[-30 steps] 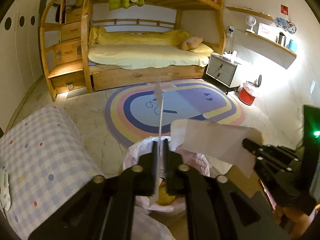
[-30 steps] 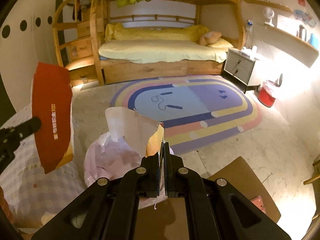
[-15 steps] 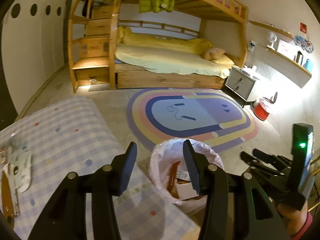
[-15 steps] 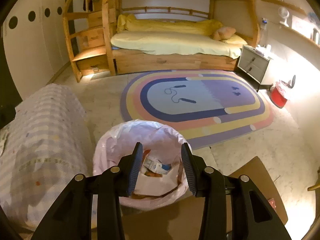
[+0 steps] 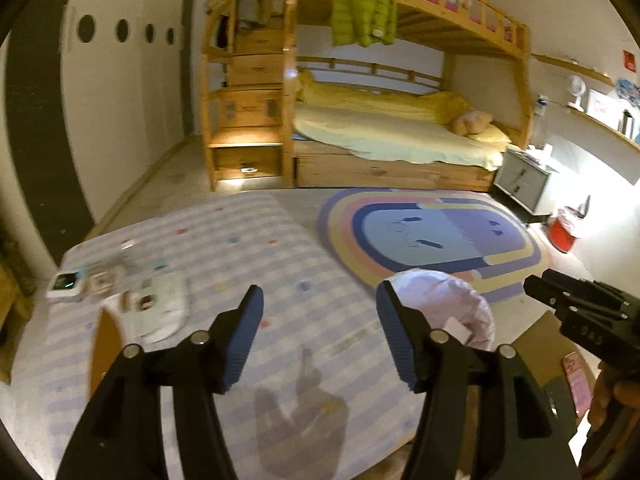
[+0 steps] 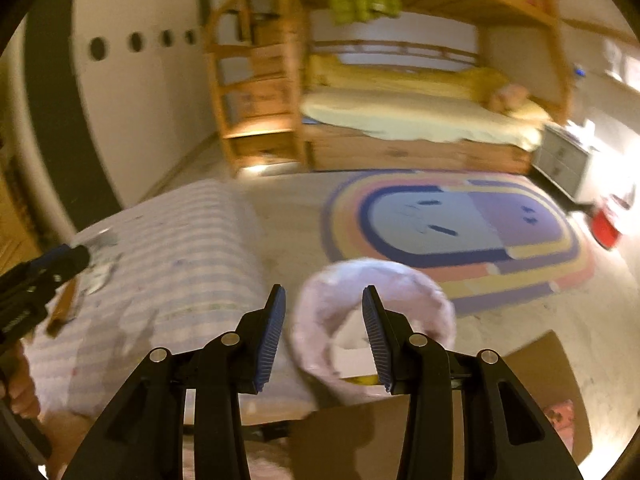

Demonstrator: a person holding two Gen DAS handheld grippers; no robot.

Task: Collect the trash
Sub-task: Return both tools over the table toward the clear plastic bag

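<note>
The left gripper [image 5: 320, 328], jaws opening and empty, faces scattered wrappers [image 5: 160, 308] on the checked tablecloth [image 5: 248, 256], sharp only in this view, whereas the right gripper [image 6: 323, 330], released and empty, hangs over the bin bag [image 6: 404, 280].

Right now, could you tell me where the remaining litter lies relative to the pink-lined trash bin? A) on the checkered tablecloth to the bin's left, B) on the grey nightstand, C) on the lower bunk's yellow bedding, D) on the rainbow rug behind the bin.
A: the wrappers lie scattered on the checkered tablecloth, left of the trash bin in the left wrist view; the rug looks bare.
</note>
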